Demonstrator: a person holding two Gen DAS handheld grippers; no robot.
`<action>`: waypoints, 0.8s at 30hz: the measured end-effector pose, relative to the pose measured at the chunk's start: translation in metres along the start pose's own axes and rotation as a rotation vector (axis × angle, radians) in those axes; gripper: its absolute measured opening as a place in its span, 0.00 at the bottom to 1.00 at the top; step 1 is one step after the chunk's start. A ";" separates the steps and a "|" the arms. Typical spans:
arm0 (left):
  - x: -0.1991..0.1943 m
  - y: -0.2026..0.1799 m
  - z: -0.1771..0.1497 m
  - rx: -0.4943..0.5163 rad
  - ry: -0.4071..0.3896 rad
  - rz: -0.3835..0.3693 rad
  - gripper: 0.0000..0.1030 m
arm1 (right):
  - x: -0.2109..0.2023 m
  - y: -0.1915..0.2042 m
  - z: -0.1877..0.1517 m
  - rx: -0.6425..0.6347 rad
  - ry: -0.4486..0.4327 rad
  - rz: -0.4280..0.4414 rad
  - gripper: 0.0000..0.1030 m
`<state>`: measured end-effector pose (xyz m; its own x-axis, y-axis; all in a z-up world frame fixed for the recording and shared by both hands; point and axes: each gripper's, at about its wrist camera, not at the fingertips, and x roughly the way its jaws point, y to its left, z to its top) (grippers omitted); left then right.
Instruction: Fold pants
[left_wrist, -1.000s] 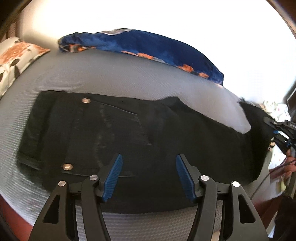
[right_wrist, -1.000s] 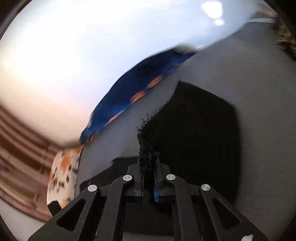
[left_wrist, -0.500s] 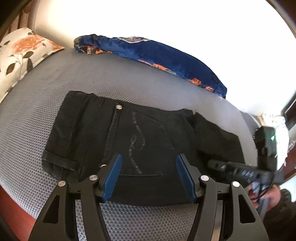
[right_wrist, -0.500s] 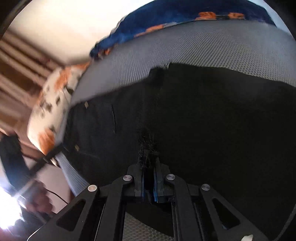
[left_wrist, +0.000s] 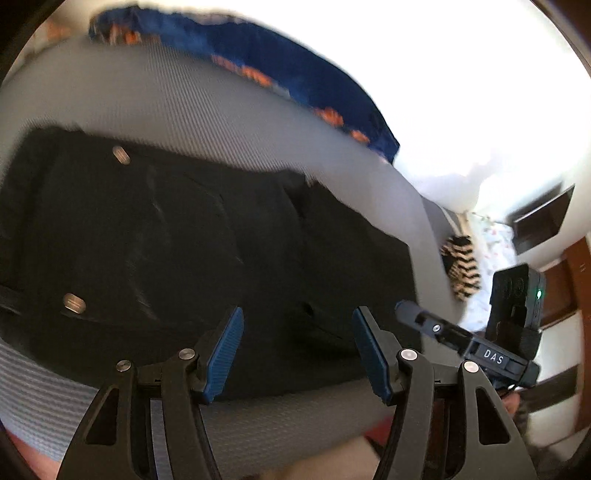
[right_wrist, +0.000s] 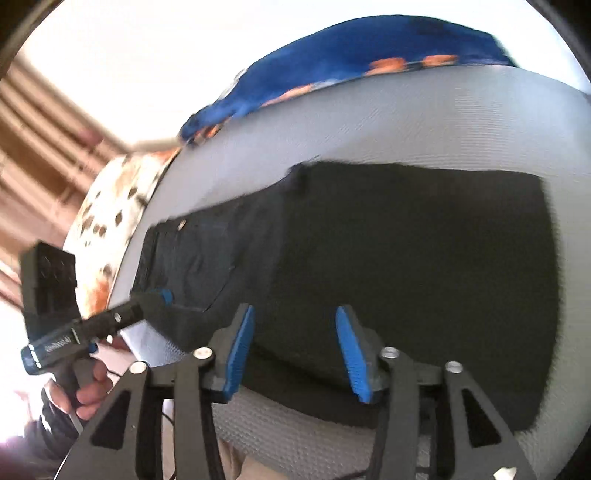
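While both tongs (left_wrist: 297, 350) (right_wrist: 294, 349) gape empty over the pants (left_wrist: 184, 258), right opening, only right view shows a hand (right_wrist: 86, 387).

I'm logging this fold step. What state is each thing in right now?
Pants: lying flat on the grey bed, legs folded over, not gripped by either tool.
Left tool: open, nothing between its pads, over the near edge of the pants.
Right tool: opening, nothing between its pads.
Blue blanket: bunched along the far edge of the bed.
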<state>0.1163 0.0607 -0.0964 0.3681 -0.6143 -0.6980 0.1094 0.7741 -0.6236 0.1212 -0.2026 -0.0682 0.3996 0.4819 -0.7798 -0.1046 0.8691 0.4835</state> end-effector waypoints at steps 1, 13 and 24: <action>0.008 0.000 0.001 -0.036 0.035 -0.036 0.60 | -0.007 -0.008 -0.001 0.027 -0.013 0.001 0.47; 0.063 0.009 0.005 -0.243 0.208 -0.063 0.50 | -0.029 -0.064 -0.025 0.236 -0.070 0.015 0.47; 0.098 -0.003 0.003 -0.261 0.252 -0.108 0.16 | -0.024 -0.083 -0.030 0.283 -0.062 0.038 0.47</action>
<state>0.1544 -0.0013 -0.1614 0.1253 -0.7338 -0.6677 -0.1156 0.6576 -0.7444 0.0930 -0.2835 -0.1015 0.4563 0.4981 -0.7373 0.1342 0.7806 0.6104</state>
